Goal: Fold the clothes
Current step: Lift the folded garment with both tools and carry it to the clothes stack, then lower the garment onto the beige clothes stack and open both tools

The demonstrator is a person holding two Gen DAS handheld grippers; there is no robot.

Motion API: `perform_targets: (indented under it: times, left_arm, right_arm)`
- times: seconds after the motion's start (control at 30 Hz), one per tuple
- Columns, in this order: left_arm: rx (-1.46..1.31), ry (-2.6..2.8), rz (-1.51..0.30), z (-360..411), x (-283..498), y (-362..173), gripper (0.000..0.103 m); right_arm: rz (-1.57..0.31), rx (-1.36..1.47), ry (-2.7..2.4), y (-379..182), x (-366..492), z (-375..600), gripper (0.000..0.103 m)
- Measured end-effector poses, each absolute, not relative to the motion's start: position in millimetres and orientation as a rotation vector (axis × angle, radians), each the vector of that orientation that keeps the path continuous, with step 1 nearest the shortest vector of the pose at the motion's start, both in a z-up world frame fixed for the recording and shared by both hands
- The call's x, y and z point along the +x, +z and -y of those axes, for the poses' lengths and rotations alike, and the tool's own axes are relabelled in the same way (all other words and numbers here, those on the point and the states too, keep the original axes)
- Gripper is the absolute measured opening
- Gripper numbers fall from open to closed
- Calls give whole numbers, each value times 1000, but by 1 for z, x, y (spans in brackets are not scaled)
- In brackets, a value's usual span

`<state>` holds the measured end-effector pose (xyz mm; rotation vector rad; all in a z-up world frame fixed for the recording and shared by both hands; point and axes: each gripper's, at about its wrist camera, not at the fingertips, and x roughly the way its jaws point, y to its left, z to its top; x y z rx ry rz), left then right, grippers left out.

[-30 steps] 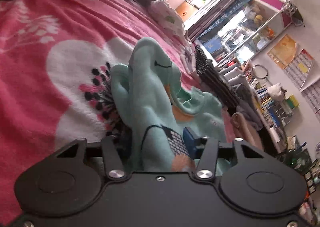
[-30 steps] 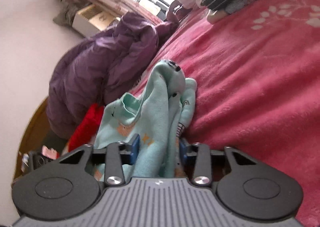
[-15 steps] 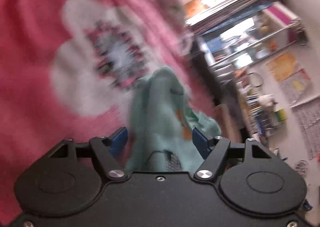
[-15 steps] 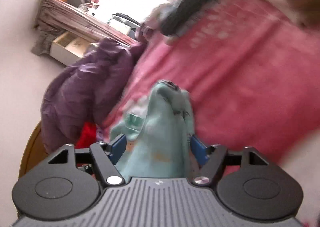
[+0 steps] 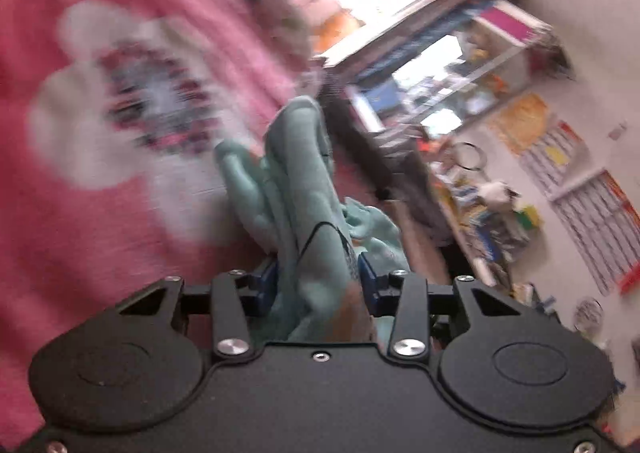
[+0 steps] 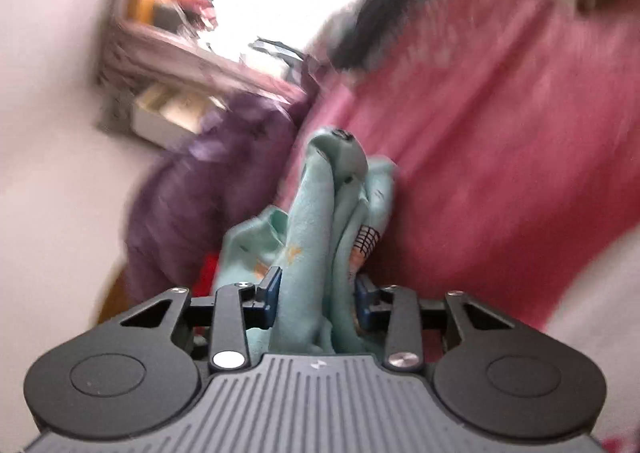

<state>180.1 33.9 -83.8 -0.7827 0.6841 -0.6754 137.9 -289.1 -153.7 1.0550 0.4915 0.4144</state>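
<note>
Left gripper [image 5: 318, 283]: blue pads clamped on a bunched fold of the mint-green printed garment [image 5: 304, 189]. Right gripper [image 6: 316, 295]: same, pinching another bunch of that garment [image 6: 332, 213], cloth filling the gap between its pads

Garment hangs from both grips, lifted above the pink floral blanket [image 5: 80, 213], slack folds drooping between. Judging by the drape: thin soft knit, light, zero stiffness, not fragile, not slippery against the pads. Better hold would be a flat edge or hem corner rather than a wad, so it spreads instead of ropes

Farther out: purple jacket [image 6: 208, 189] heaped at the bed edge, a red item under it. Glass-front shelf cabinet [image 5: 460, 65] across the room, contents too blurred to name
</note>
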Motion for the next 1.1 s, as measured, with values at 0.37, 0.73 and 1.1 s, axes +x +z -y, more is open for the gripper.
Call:
perform_targets:
  times: [0.37, 0.73, 1.1]
  left_arm:
    - [-876, -909, -713, 126, 250, -52, 39]
    - [-880, -948, -787, 251, 316, -67, 39]
    - [-789, -886, -745, 236, 311, -73, 75]
  right_arm:
    - [-220, 1052, 311, -99, 115, 452, 37]
    - [-86, 1188, 66, -124, 137, 583, 37]
    - [-155, 999, -120, -119, 141, 598, 54]
